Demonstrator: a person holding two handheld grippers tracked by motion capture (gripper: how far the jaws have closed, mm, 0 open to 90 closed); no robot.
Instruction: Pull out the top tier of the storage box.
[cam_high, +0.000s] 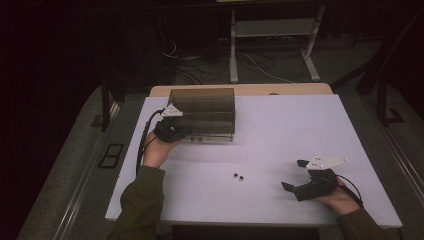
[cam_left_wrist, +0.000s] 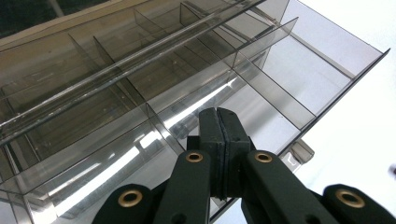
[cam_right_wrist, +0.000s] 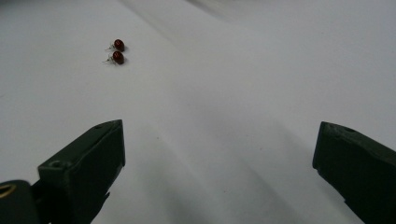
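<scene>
we hold the left gripper (cam_left_wrist: 218, 122) fully closed, empty, against the organizer box (cam_left_wrist: 140, 93); the right gripper (cam_right_wrist: 219, 154) is wide open, empty, near two red beads (cam_right_wrist: 116, 51).

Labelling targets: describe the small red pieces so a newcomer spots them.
On the white table, look at the bare stretch near the front edge, between the two hands. Two tiny dark-red round beads lie side by side there, apart from the smoky clear plastic compartment box.

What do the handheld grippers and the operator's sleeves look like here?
Both grippers, left gripper and right gripper, are black two-jaw units, each topped by a pale three-cornered plate and trailing a black cable. The left gripper view shows brass-coloured rings at the jaw pivots. The sleeves are dark olive green.
</scene>
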